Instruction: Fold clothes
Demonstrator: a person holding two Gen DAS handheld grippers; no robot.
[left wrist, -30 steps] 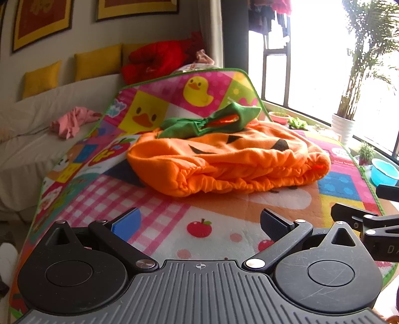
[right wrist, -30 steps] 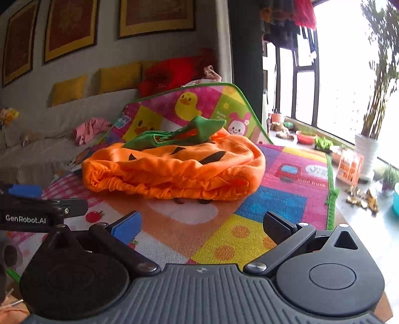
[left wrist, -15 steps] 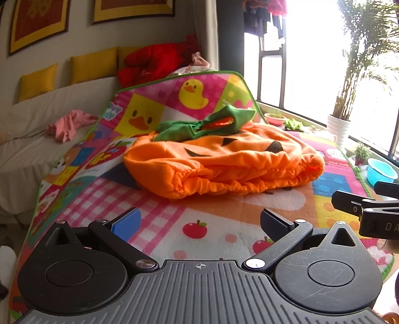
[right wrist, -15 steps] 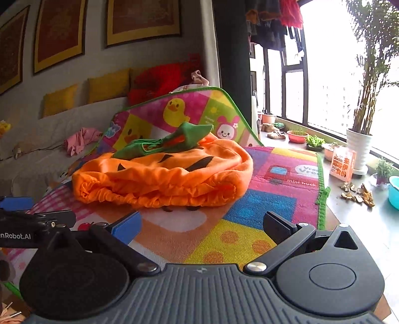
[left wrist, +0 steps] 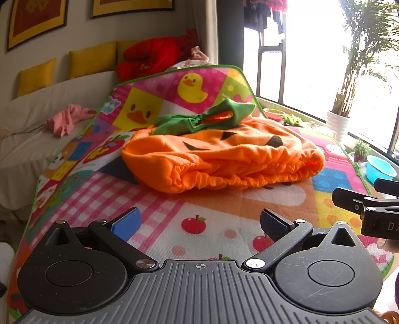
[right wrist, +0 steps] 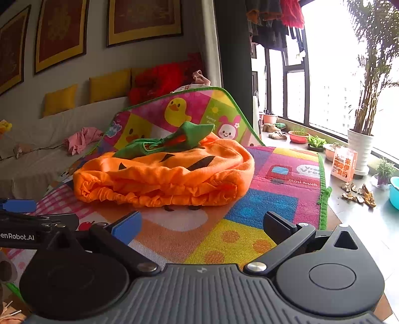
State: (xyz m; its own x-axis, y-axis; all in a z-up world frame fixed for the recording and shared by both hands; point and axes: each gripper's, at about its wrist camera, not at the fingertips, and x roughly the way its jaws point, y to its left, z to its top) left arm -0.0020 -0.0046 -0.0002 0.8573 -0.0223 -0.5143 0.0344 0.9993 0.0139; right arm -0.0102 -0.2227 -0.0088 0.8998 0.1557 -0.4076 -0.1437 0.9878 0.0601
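Left wrist view: our left gripper (left wrist: 200, 223) hangs low over the near end of the mat (left wrist: 159, 214), fingers spread wide, nothing between them. One fingertip has a blue pad (left wrist: 127, 220), the other looks dark. The costume (left wrist: 224, 159), an orange pumpkin outfit with black face patches, lies bunched on the mid mat, well ahead of the fingers and apart from them. Its gathered elastic hem faces us. A green collar (left wrist: 199, 119) sits on top at the far side. The mat's far end curls up, showing duck prints. Our right gripper (left wrist: 366, 199) pokes in at the right edge, beside the mat's right side, only partly seen here. Beyond the mat: a sofa (left wrist: 37, 139) with yellow cushions, a pink cloth (left wrist: 67, 121) on it, a red heap (left wrist: 154, 56) at the back. A teal bowl (left wrist: 380, 169) sits on the sill at right.

Right wrist view: our right gripper (right wrist: 202, 223) is also low over the near mat (right wrist: 264, 199), fingers spread, gripping nothing. The costume (right wrist: 164, 177) lies ahead and a bit left, not touched. The collar (right wrist: 184, 135) rests on its top. Our left gripper (right wrist: 27, 214) shows at the left edge, just beside ours, blue pad forward. On the sill at right: an orange carton (right wrist: 345, 163), a white plant pot (right wrist: 359, 147), some dry scraps (right wrist: 359, 194). Framed pictures (right wrist: 144, 20) hang above the sofa (right wrist: 49, 139).
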